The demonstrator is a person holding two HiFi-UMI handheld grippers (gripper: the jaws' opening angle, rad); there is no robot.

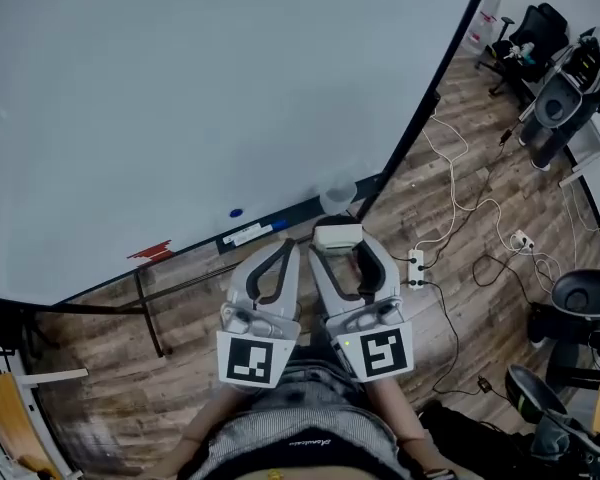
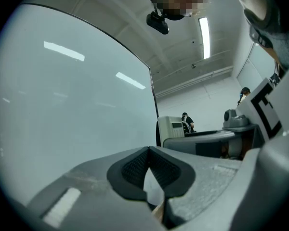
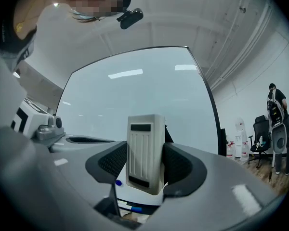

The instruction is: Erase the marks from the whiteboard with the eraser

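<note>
Wood flooring (image 1: pixel 460 298) crossed by loose cables (image 1: pixel 470 213) runs under a large whiteboard (image 1: pixel 180 88), which fills the upper left of the head view. We find no clear marks on the part of its surface that shows. A small blue dot (image 1: pixel 236 212) sits near the lower edge, and we cannot tell whether it is a mark or a magnet. A marker (image 1: pixel 252 233) and a red item (image 1: pixel 150 252) lie along the ledge at that edge.

The right gripper (image 1: pixel 342 251) is clamped on the eraser (image 1: pixel 337 234), with both black pads bearing on its long sides. The eraser is a pale plastic block with a ribbed back and two dark strips. It stands upright between the jaws and projects past their tips. Its wiping face is not visible to us. It sits below the whiteboard's lower edge, toward the lower right corner, apart from the surface.

The left gripper (image 1: pixel 289 249) has its jaws brought together at the tips with nothing between them, just beside the right gripper.

We judge that the eraser is secured but not applied. With the board looking clean, the wipe is either not begun or complete. Any further pass calls for three actions:
1. Raise the eraser to the mark.
2. Set its wiping face flat on the surface.
3. Keep the squeeze firm, since the smooth shell may slip under sideways load.
</note>
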